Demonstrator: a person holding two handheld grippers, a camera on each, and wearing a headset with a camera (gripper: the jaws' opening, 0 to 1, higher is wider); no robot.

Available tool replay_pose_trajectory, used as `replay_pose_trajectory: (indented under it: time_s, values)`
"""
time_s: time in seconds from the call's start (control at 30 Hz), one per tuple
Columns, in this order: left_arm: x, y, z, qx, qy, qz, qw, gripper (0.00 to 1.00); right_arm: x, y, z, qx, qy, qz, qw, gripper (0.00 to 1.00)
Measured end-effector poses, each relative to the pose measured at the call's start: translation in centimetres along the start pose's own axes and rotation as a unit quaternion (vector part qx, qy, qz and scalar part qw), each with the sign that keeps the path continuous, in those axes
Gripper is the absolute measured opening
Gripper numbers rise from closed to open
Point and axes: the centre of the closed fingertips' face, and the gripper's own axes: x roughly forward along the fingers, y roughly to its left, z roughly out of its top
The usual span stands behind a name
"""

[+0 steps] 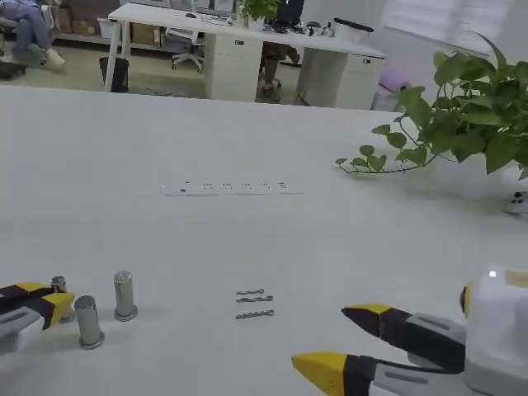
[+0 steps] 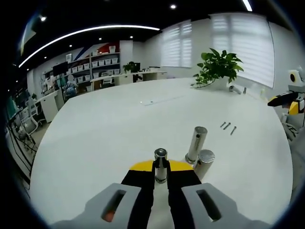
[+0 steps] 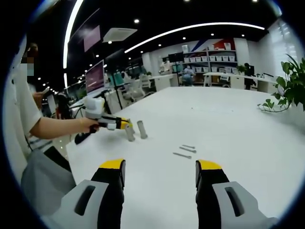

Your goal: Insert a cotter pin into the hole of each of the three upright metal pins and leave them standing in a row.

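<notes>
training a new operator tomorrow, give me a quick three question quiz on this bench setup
1. How many cotter pins lie on the table?
2. True or false: the right gripper is shut on a cotter pin.
3. What does the left gripper have between its jaws?
A. a metal pin
B. a power strip
C. a plant leaf

Key
1. Three, lying side by side.
2. False: its jaws stand open with nothing between them.
3. A: the jaws are closed on one upright metal pin.
</notes>
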Motion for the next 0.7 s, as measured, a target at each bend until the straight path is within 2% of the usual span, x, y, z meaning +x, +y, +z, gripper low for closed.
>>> replay_pose_trajectory:
  time_s: [0.2,0.33,0.53,0.7]
  values:
    - [-0.5,0.2,-0.3,-0.009,0.006,0.008,0.9999,0.07,0.1,0.3,0.0,0.001,-0.001,0.002,1.0,0.61]
    - [-1.2,0.2,-0.1,-0.017,0.001,0.015,0.9997,0.07,0.1,0.4,0.1,0.0,-0.002,0.003,1.0,0.61]
    - [-2.9,0.0,0.2,-0.025,-0.002,0.029,0.9993,0.07,-0.1,0.8,0.4,-0.002,-0.007,0.008,0.9999,0.61]
    - [-4.5,-0.8,0.1,-0.032,-0.001,0.038,0.9988,0.07,-0.2,1.1,0.5,-0.002,-0.009,0.011,0.9999,0.61]
